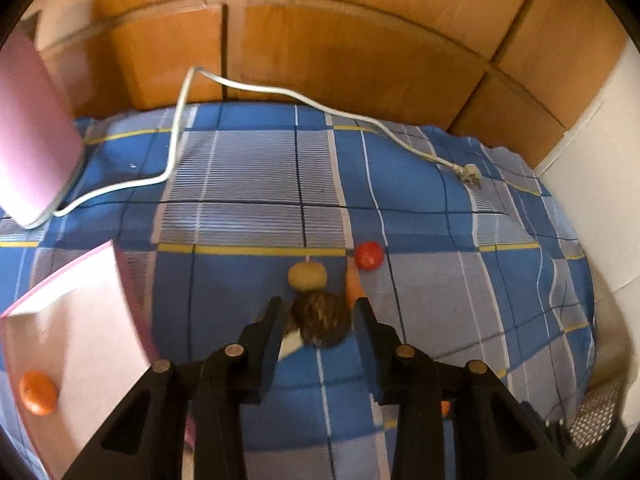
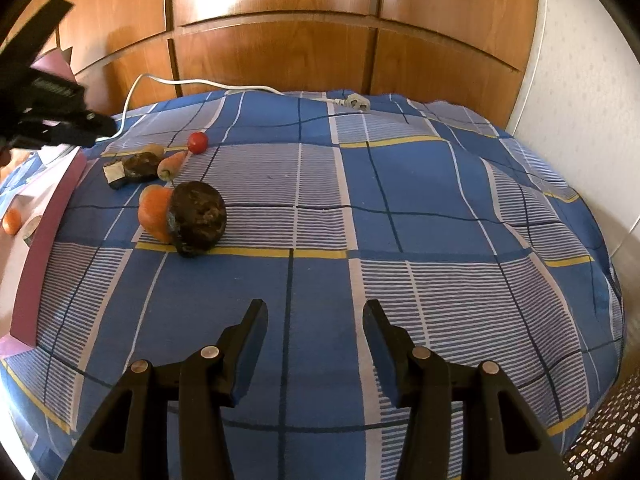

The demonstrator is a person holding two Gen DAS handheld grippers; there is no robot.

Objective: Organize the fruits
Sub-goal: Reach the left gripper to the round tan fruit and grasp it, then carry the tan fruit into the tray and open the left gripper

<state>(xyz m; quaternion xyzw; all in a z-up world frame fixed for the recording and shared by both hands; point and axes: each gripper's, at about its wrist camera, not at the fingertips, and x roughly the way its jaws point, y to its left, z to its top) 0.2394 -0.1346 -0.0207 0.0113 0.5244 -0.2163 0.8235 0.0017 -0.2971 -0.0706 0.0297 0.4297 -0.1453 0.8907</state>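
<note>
Black claw fingers fill the foreground: the left claw (image 1: 318, 312) reaches down over a dark brown, mottled fruit (image 1: 322, 320) with a white cut piece beside it, which lies on the bed's blue checked sheet (image 1: 248, 168). Its jaws flank the fruit narrowly, but the blur hides whether the pads press on it yet, so I cannot tell whether it is gripped. The right claw (image 2: 316, 316) hangs spread over bare sheet, holding nothing. Judgement on handling: the brown fruit looks rough-skinned and firm, light, not slippery; take it across its widest middle, clear of the white piece. Just beyond it sit a tan round fruit (image 1: 307, 276), touching or nearly so, a carrot (image 1: 353, 286) at the right finger, and a small red tomato (image 1: 369, 255) a little further off; the tomato looks soft and would roll. Nearer the right claw lie a second dark lump (image 2: 198, 218) and an orange piece (image 2: 154, 212) pressed against it. A pink tray (image 1: 80, 320) at the left already holds an orange fruit (image 1: 38, 393). A white cord with plug (image 1: 470, 174) trails across the far sheet, well apart from the fruit. Crowding is the main hazard: closing could nudge the carrot or tan fruit.
</note>
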